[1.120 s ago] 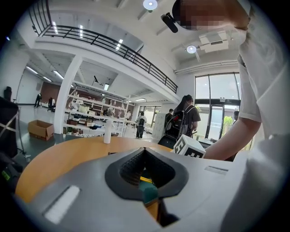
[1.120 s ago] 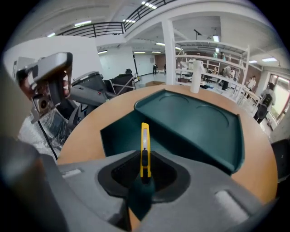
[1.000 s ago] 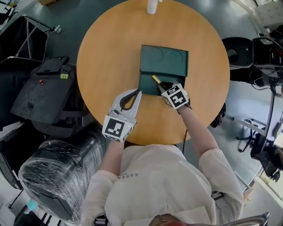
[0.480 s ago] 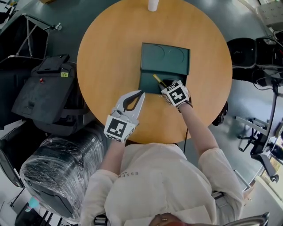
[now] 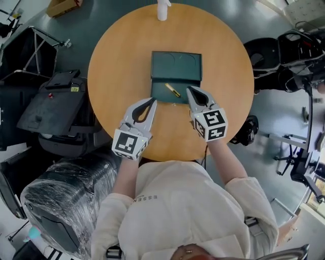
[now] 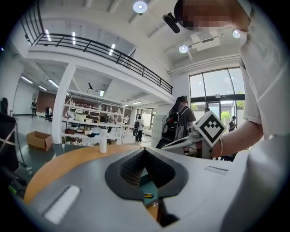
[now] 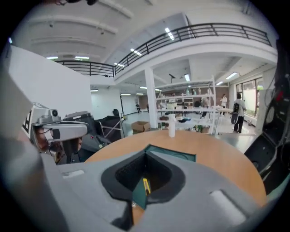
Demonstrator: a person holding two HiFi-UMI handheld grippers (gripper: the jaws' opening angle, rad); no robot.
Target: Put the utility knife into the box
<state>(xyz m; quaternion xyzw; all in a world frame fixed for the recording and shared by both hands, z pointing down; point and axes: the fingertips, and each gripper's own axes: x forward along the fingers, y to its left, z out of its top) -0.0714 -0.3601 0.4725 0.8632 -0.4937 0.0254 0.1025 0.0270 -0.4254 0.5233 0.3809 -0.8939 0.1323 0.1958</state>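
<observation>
While your right claw [image 5: 189,90] is pressed together at the tips and pinches nothing, it hangs just beside the near right corner of the open green box [image 5: 175,63]. Your left claw [image 5: 153,101], likewise closed and empty, sits by the near left corner. Between them, the yellow utility knife [image 5: 172,91] lies slanted in the box's near half, touching neither claw. The box rests on the round worktop [image 5: 117,61], and a white bottle [image 5: 162,9] stands at its far edge.

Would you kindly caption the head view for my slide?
Utility knife lying in the open green box; left tongs and right tongs shut beside it.
</observation>
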